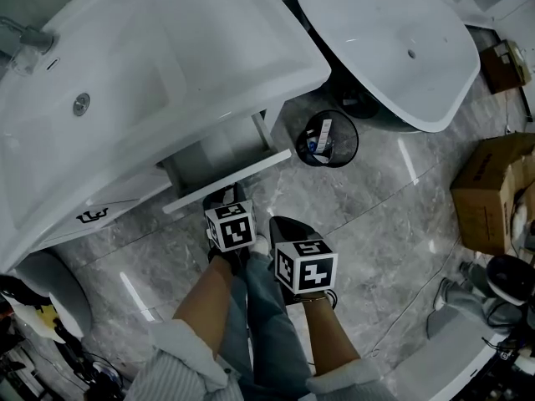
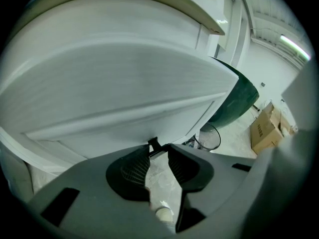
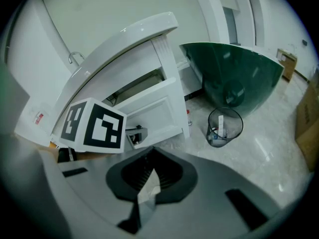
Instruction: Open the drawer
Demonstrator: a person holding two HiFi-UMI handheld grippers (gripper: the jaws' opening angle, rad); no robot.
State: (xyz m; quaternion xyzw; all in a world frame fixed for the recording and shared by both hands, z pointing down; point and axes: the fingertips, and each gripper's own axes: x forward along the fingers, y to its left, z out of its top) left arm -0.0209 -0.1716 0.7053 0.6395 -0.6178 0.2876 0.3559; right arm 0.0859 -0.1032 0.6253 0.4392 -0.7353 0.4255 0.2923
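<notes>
The white drawer (image 1: 227, 181) under the sink vanity (image 1: 159, 65) stands pulled partly out. Its panelled front (image 3: 157, 111) leans clear of the cabinet. My left gripper (image 1: 224, 200) is at the front's lower edge. In the left gripper view the drawer front (image 2: 129, 118) fills the picture, and the left gripper (image 2: 158, 150) has its jaw tips pinched on the front's bottom lip. The right gripper view shows that same left gripper (image 3: 135, 135) against the drawer front. My right gripper (image 1: 291, 234) hangs over the floor beside it, and this right gripper (image 3: 153, 169) is shut with nothing held.
A black wire waste bin (image 1: 328, 139) with litter stands on the marble floor right of the drawer. Behind it sits a large white basin with a dark green outside (image 3: 234, 78). Cardboard boxes (image 1: 495, 192) stand at the right. The person's legs and shoes are below the grippers.
</notes>
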